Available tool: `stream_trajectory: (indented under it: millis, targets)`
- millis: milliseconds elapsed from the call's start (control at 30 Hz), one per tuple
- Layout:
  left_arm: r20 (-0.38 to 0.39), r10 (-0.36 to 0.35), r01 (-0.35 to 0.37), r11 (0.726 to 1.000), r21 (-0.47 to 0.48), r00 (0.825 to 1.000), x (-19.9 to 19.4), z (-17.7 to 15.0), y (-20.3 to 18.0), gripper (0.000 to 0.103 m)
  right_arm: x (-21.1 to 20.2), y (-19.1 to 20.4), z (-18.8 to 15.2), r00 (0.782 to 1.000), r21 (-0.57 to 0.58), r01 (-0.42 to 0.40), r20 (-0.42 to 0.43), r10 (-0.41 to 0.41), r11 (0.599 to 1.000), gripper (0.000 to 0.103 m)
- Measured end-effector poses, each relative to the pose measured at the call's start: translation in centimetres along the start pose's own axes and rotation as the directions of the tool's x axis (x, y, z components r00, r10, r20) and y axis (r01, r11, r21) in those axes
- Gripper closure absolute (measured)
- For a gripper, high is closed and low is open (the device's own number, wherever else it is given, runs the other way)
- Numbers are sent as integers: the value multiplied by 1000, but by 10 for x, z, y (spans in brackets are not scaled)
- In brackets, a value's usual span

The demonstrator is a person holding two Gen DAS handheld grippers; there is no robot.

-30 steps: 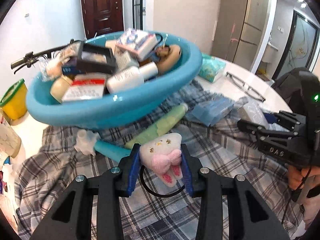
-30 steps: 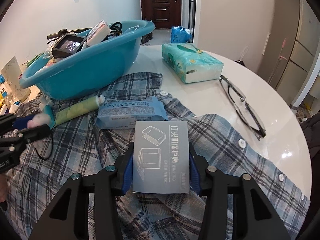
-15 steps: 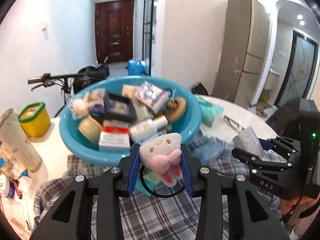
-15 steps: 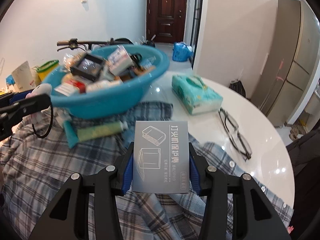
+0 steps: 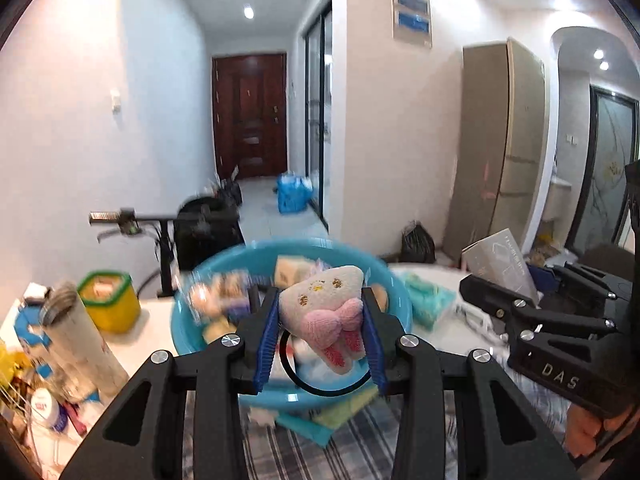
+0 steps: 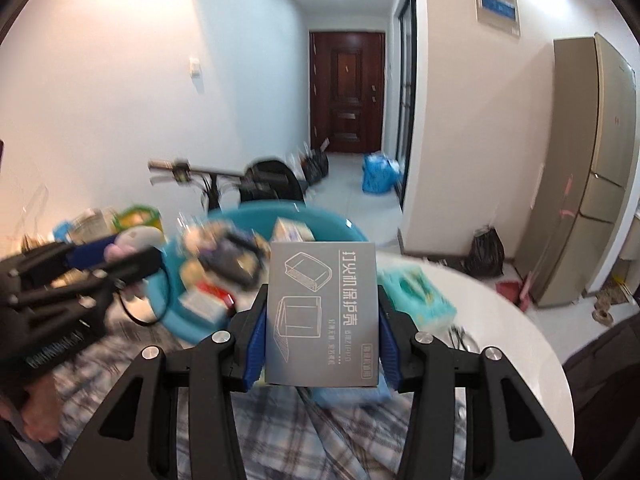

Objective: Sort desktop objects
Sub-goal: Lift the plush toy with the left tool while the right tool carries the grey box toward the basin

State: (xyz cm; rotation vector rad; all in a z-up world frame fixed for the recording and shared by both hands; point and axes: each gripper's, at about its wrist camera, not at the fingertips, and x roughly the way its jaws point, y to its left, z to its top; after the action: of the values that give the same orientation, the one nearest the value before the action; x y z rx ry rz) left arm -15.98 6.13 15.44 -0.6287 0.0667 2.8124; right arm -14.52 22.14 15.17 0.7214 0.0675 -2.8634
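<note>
At frame centre, both grippers carry a catch above the blue basin (image 5: 188, 332).
Left gripper (image 5: 320, 338) pinches a soft, light plush charm (image 5: 324, 312) by its sides; right gripper (image 6: 322, 336) clamps a stiff, light grey box (image 6: 322, 312) by its edges, likely slippery.

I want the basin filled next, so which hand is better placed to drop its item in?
Probably left: its tongs hold the plush toy right before the blue basin.
</note>
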Motion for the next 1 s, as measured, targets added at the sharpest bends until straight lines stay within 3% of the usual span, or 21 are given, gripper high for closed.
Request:
stream_trajectory:
  millis: [300, 533, 867, 1000]
  targets:
    - [147, 10, -3, 999, -46, 989, -38, 42, 10, 63, -15, 27, 49, 988, -11, -55, 144, 56, 998, 57]
    - [279, 77, -50, 993, -104, 957, -57, 63, 27, 63, -20, 29, 76, 966, 18, -52, 256, 46, 998, 57]
    - [349, 117, -81, 990, -115, 930, -59, 72, 50, 63, -16, 20, 92, 936, 61, -11, 352, -12, 998, 57]
    - [344, 99, -58, 990, -126, 934, -44, 75, 54, 63, -13, 31, 93, 930, 58, -29, 367, 6, 998, 57]
